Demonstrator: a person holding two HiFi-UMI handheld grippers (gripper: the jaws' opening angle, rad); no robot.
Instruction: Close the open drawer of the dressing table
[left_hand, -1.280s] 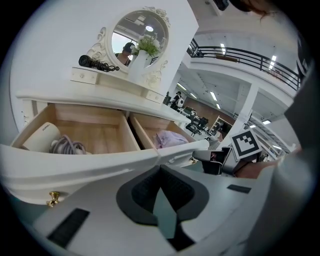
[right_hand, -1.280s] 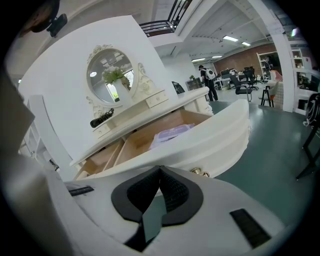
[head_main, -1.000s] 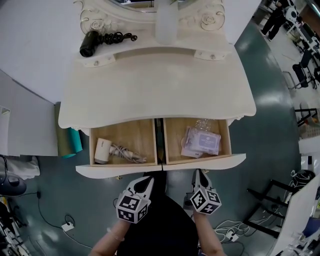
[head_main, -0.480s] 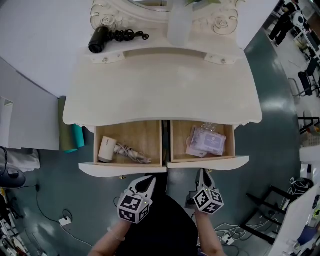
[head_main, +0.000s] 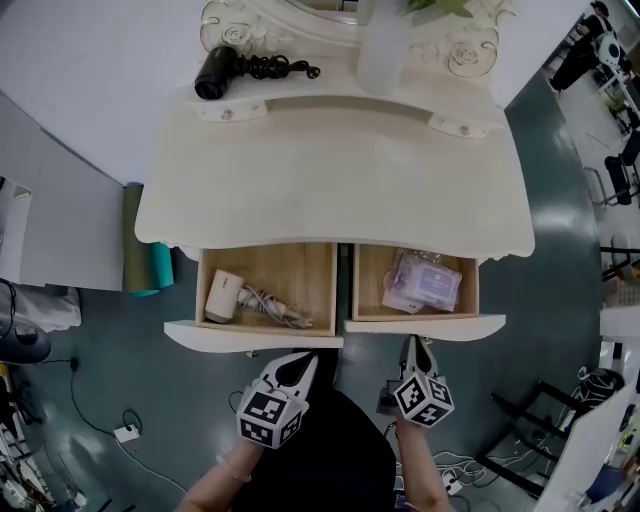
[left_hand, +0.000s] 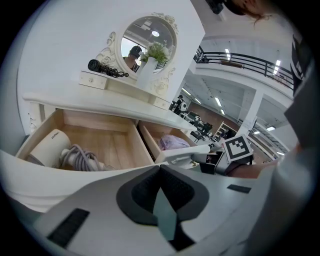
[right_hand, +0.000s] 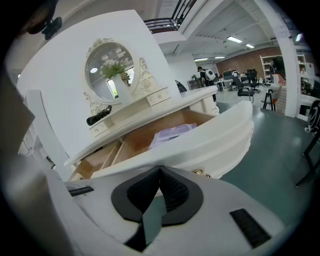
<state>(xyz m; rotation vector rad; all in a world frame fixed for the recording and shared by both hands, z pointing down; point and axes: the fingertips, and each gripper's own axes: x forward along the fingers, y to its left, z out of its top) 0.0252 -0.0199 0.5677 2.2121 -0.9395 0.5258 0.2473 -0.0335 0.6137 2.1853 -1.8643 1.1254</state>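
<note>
A glossy dark green floor (head_main: 560, 260) meets a white wall (head_main: 90, 60), with black chairs (head_main: 630, 150) at far right.

Cream dressing table (head_main: 330, 180) fills the middle of the head view. Both drawers are pulled out side by side along its lower edge: left drawer (head_main: 255, 335) and right drawer (head_main: 425, 325), curved white fronts, light wood inside.
</note>
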